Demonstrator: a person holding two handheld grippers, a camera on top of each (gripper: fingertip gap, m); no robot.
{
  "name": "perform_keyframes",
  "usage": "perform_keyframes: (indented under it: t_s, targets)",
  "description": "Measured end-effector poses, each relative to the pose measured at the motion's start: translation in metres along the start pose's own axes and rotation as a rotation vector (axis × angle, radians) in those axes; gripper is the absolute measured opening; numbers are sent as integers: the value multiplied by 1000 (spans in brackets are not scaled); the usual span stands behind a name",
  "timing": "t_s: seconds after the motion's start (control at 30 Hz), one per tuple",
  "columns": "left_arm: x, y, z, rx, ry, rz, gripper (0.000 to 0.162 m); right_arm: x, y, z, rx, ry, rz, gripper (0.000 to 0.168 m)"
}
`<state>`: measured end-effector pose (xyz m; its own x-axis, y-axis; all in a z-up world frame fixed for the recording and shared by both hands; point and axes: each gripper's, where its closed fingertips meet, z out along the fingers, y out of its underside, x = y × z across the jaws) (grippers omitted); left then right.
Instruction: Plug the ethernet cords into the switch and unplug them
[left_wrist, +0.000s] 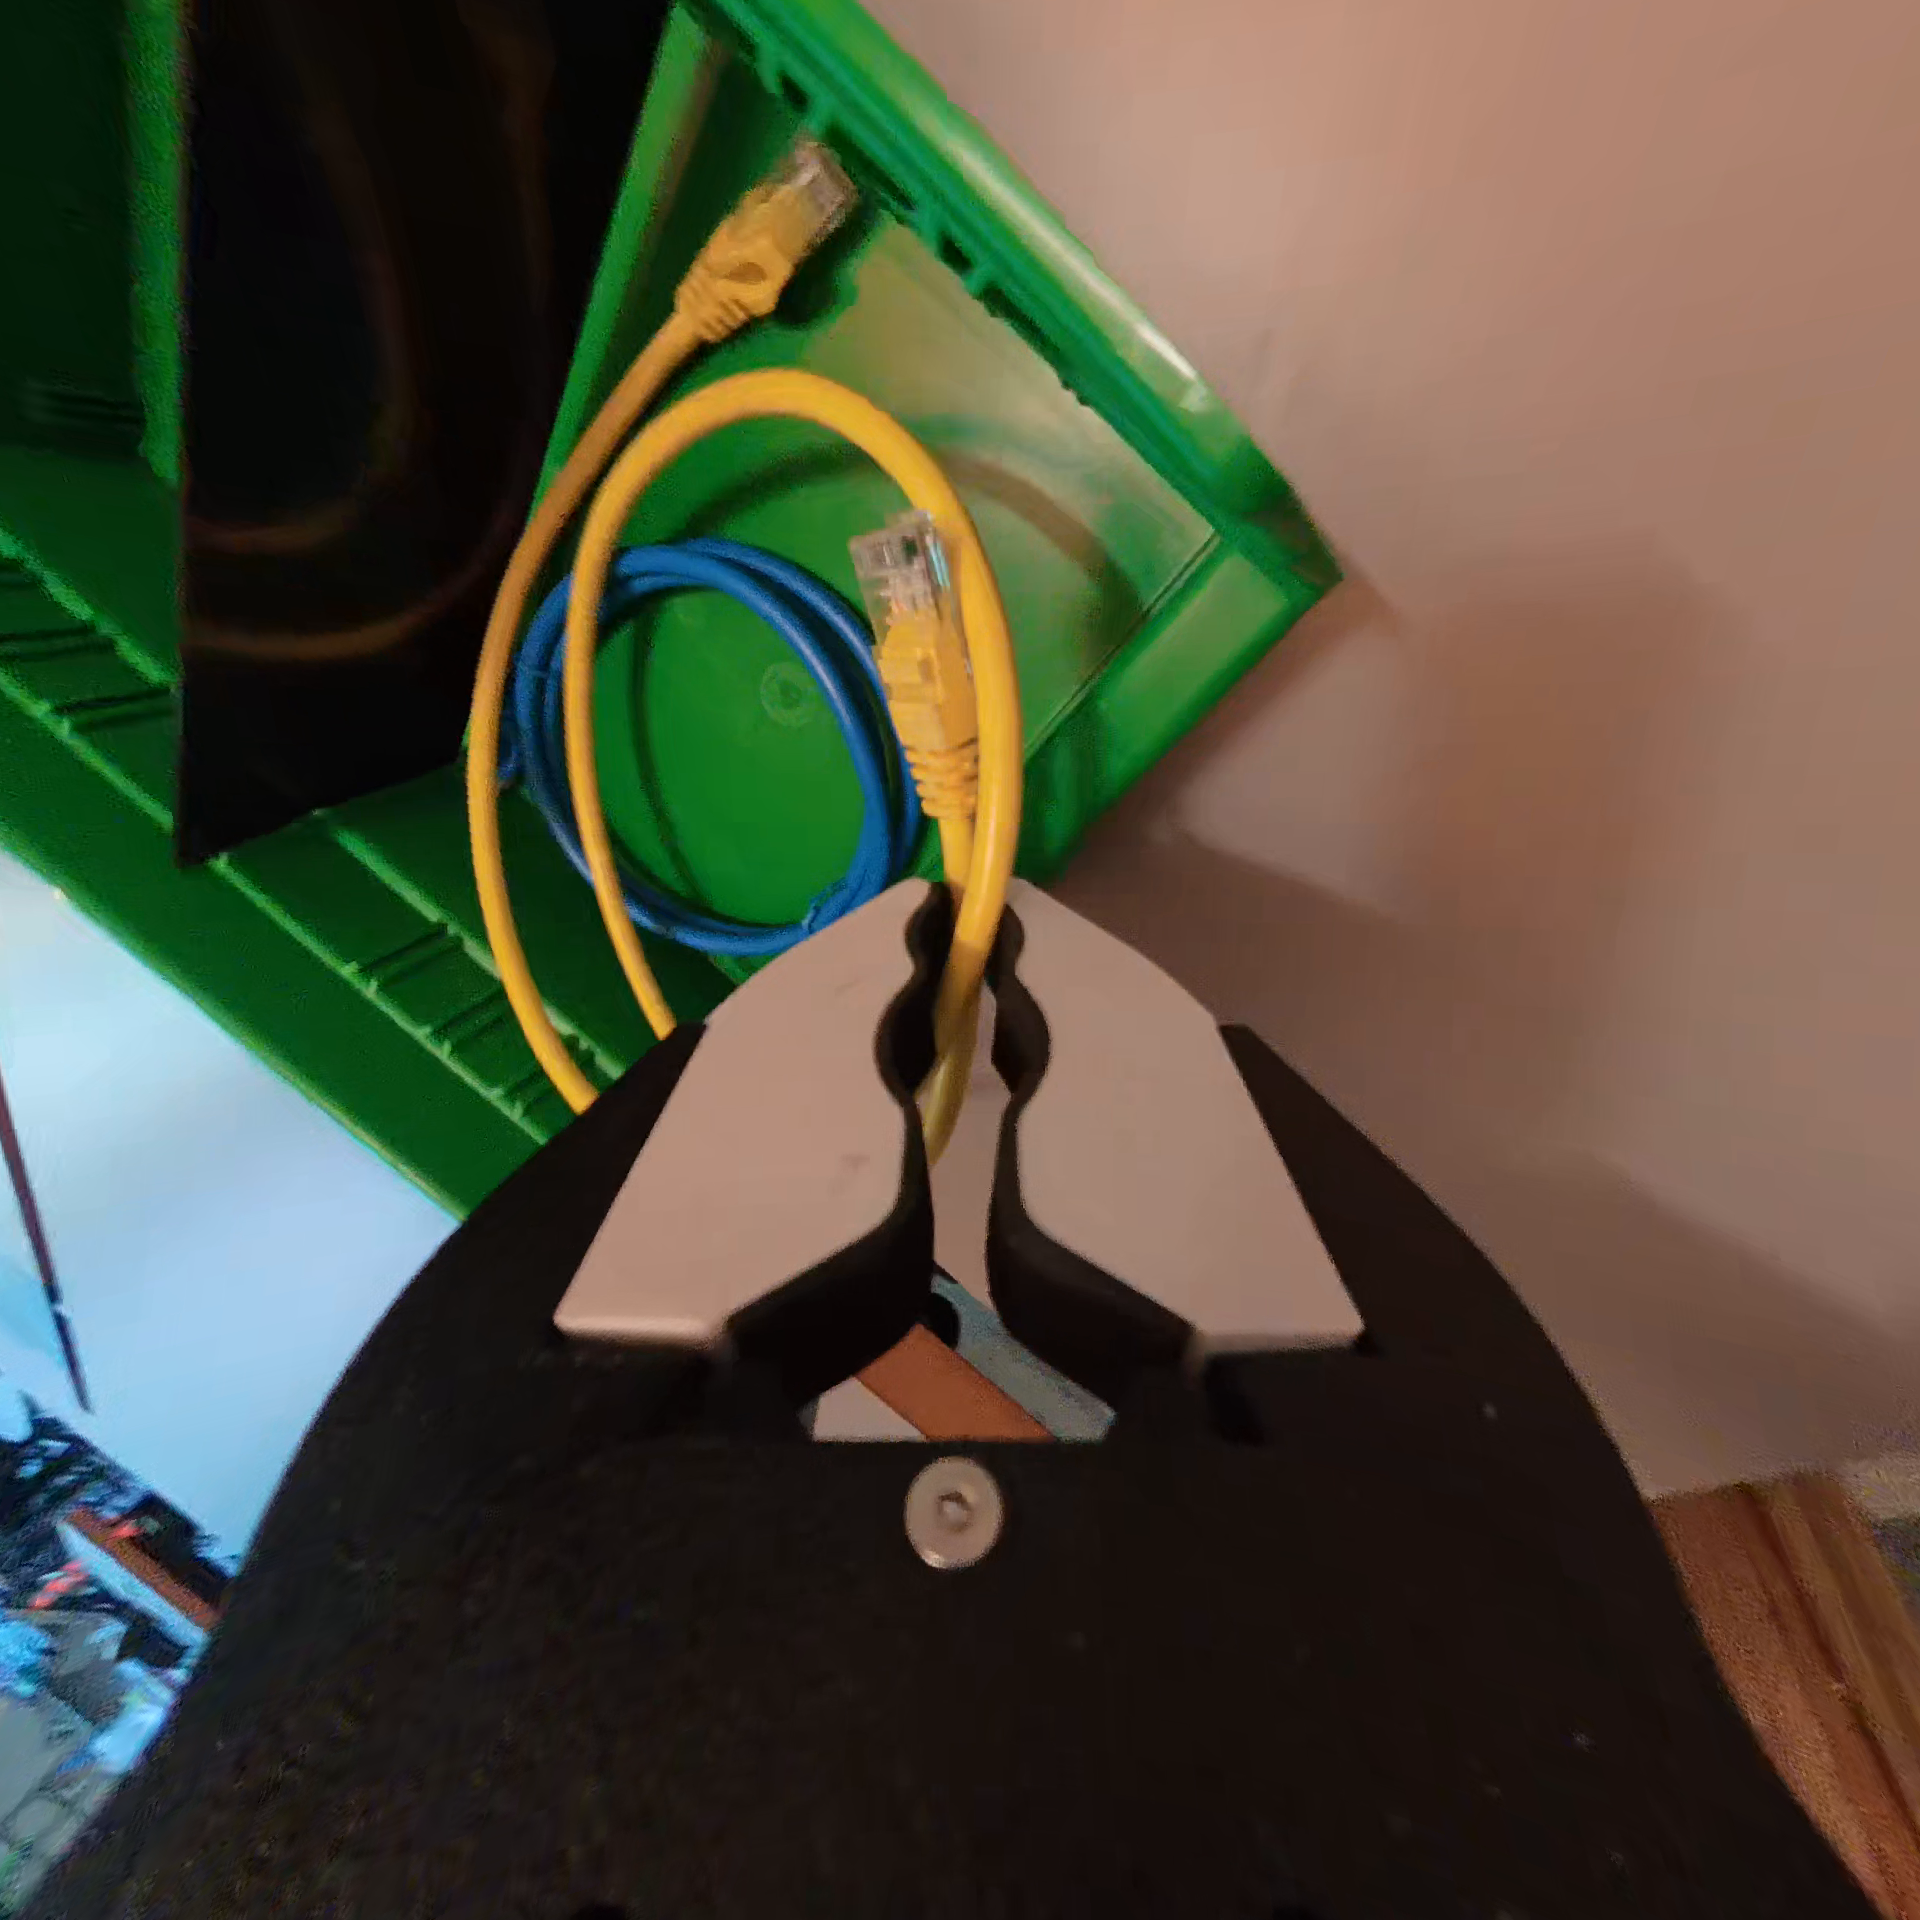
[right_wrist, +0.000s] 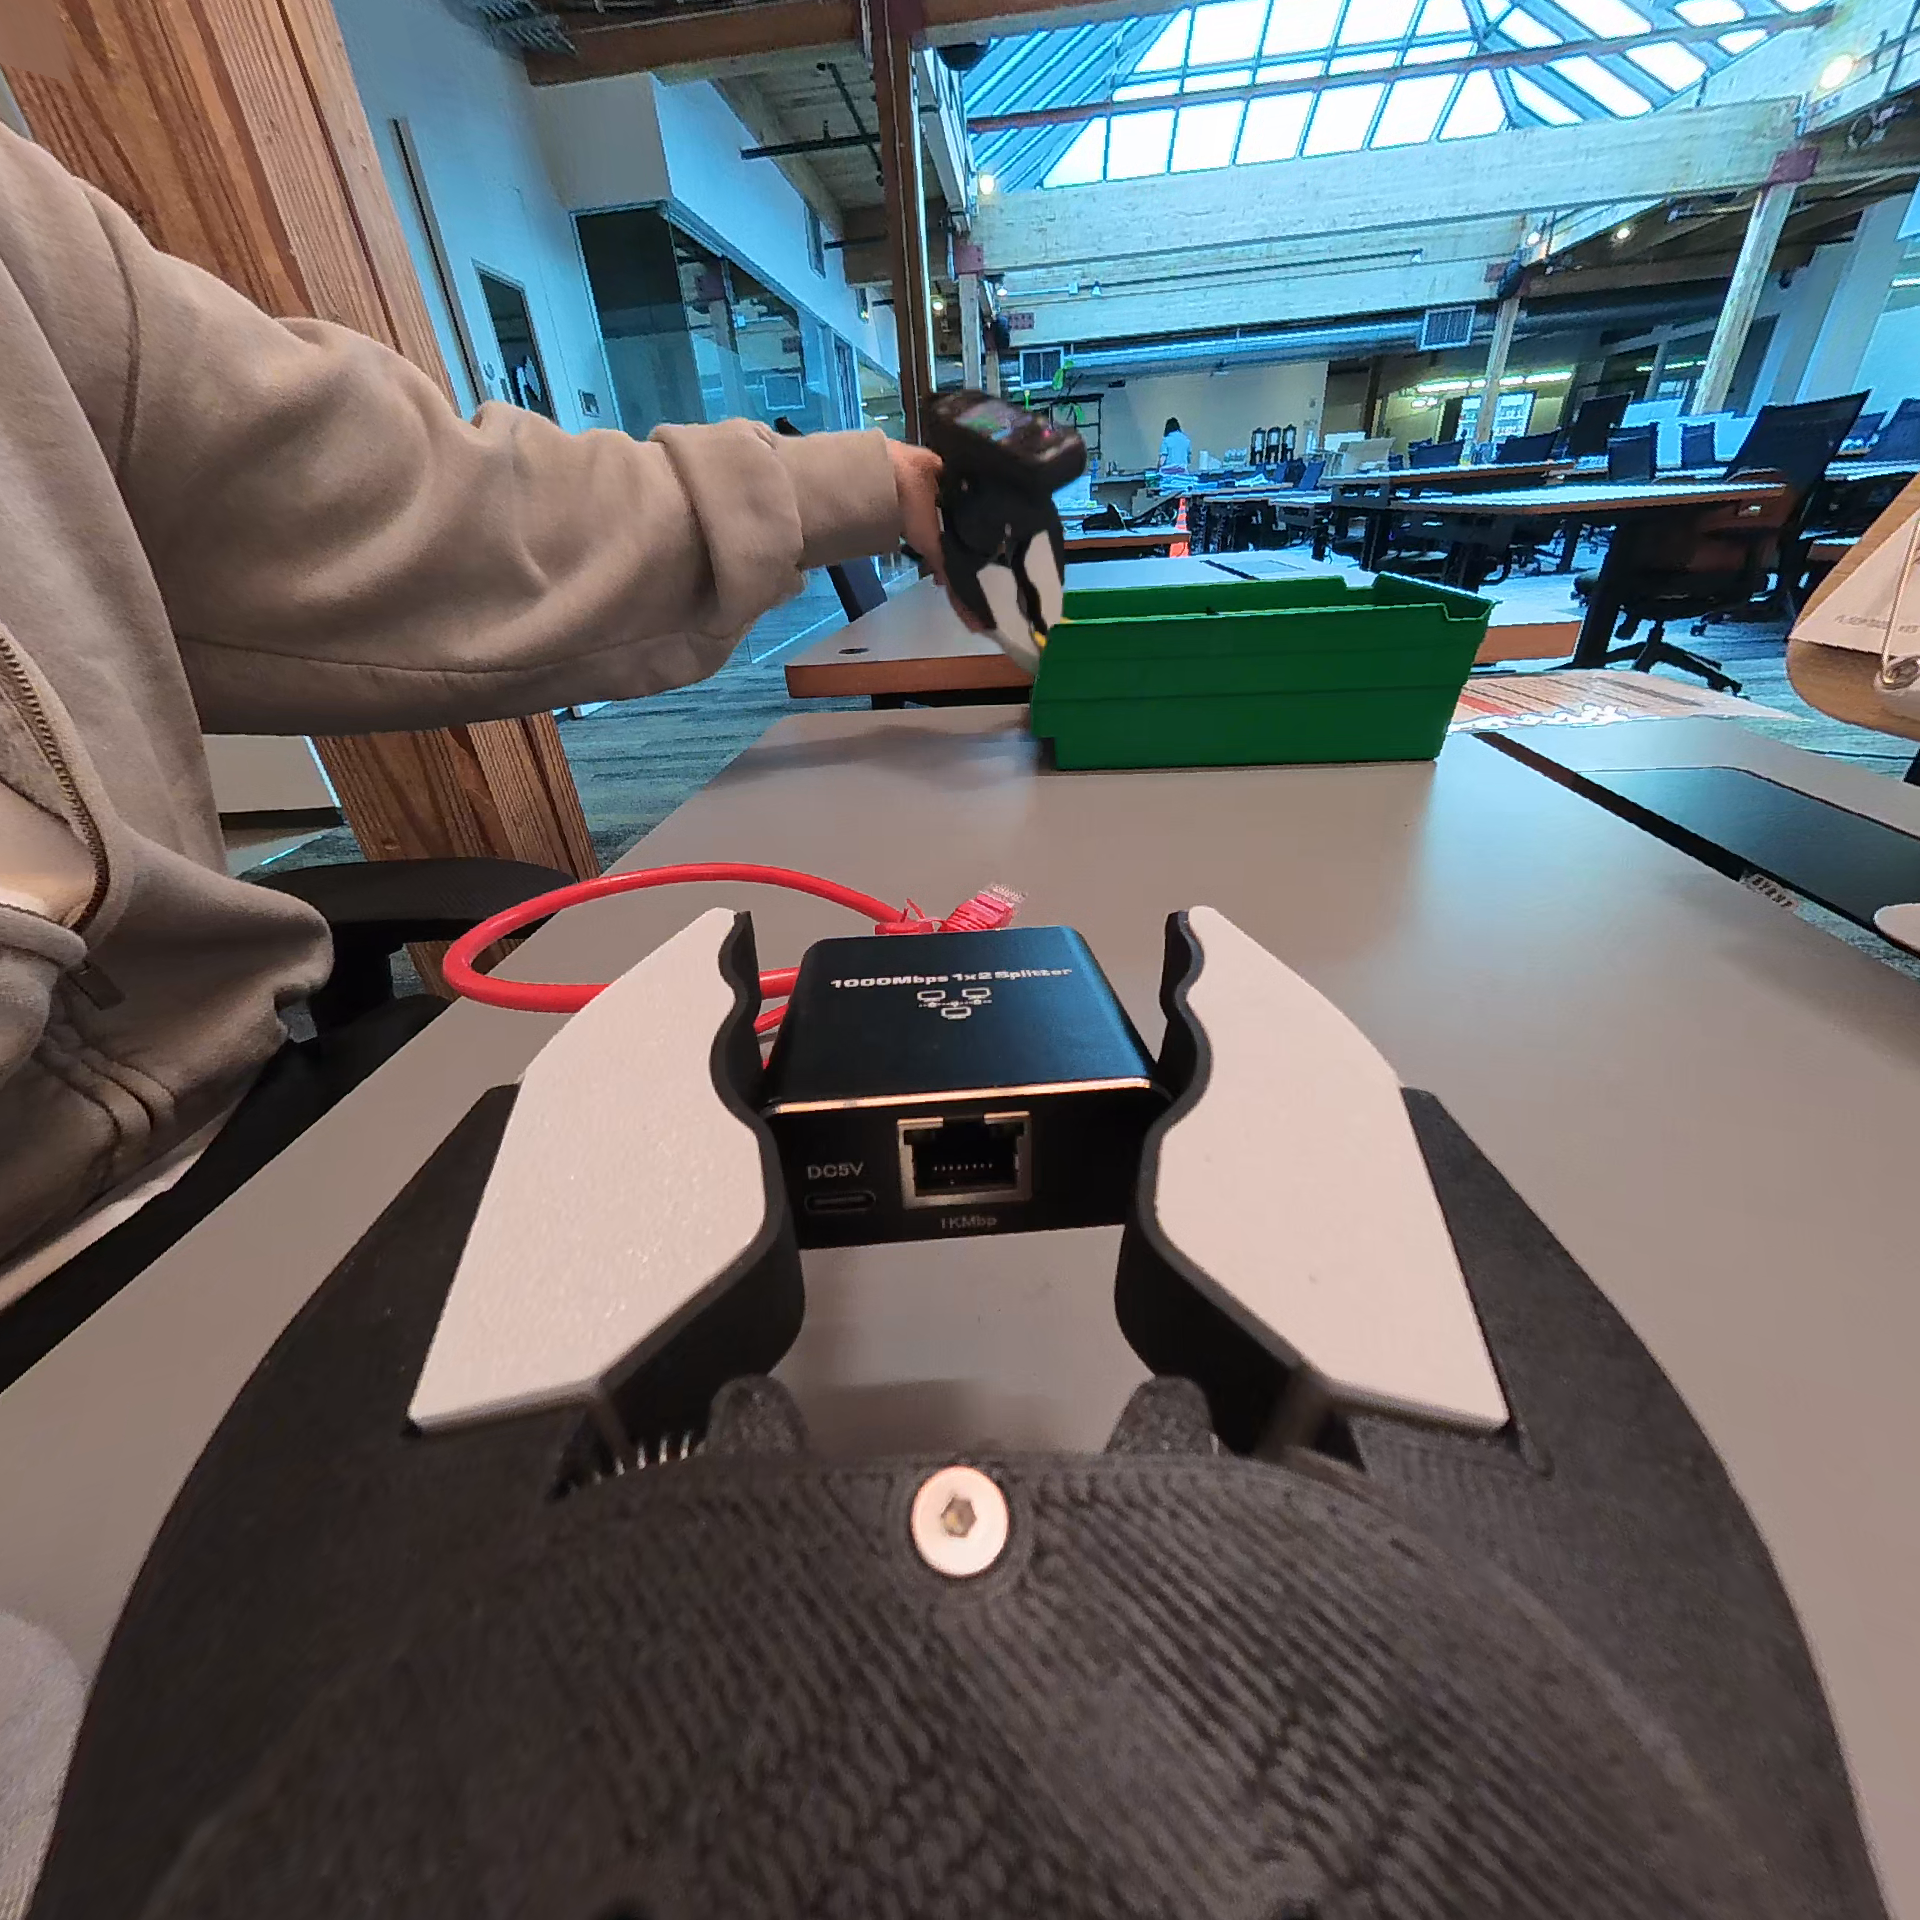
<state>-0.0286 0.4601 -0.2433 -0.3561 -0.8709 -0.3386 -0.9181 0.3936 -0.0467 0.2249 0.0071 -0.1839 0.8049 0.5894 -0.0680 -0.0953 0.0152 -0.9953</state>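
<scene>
Key relation: the yellow ethernet cord (left_wrist: 961, 997) is pinched in the left gripper (left_wrist: 961, 935) over the green bin (left_wrist: 1091, 343), well apart from the black switch (right_wrist: 961, 1049), which sits near the person on the grey table (right_wrist: 1455, 1039) between the fingers of the right gripper (right_wrist: 961, 1081).
Nearer hand: the right one is at the switch; the left is out at the bin (seen far off in the right wrist view).
Plug axis: the clear-tipped yellow plug (left_wrist: 914, 644) points straight ahead of the left fingertips, roughly along the fingers.
Left tongs: pressed together on the cord just behind the plug's boot.
Right tongs: spread wide, flanking the switch's sides; whether the pads touch it I cannot tell.
Switch look: small black box, one port facing the camera.
Also present: a coiled blue cord (left_wrist: 727, 748) in the bin; a red cord (right_wrist: 623, 904) lying behind the switch, its plug free.
Next move, as I judge: carry the yellow plug back to the switch.
</scene>
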Motion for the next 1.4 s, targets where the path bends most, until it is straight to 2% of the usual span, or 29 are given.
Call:
perform_keyframes:
  t_s: [0.27,0.43,0.67,0.77,0.9,1.0,1.1,1.2,1.4]
  targets:
    - [-20,-18,-56,169,-56,-119,5,0,0,0,3,2,0,75]
    - [-25,-35,-127,357,-82,-182,5,0,-1,0,3,0,2,75]
    - [-4,-77,-221,614,-44,-174,5,0,0,0,-3,0,-4,75]
    - [10,-98,-254,706,-2,-167,5,-1,0,0,1,0,-6,75]
    - [44,-129,-287,816,204,-163,5,-1,0,0,3,0,-9,75]
    - [72,-149,-292,853,408,-159,5,-1,-1,0,5,0,-9,75]
    - [90,-163,-271,810,530,-188,5,-1,0,0,4,-1,-9,75]
    - [100,-173,-235,740,499,-211,5,-2,0,0,-2,-3,-10,75]
    - [132,-187,-169,556,286,-191,5,-2,1,1,-10,-9,-5,75]
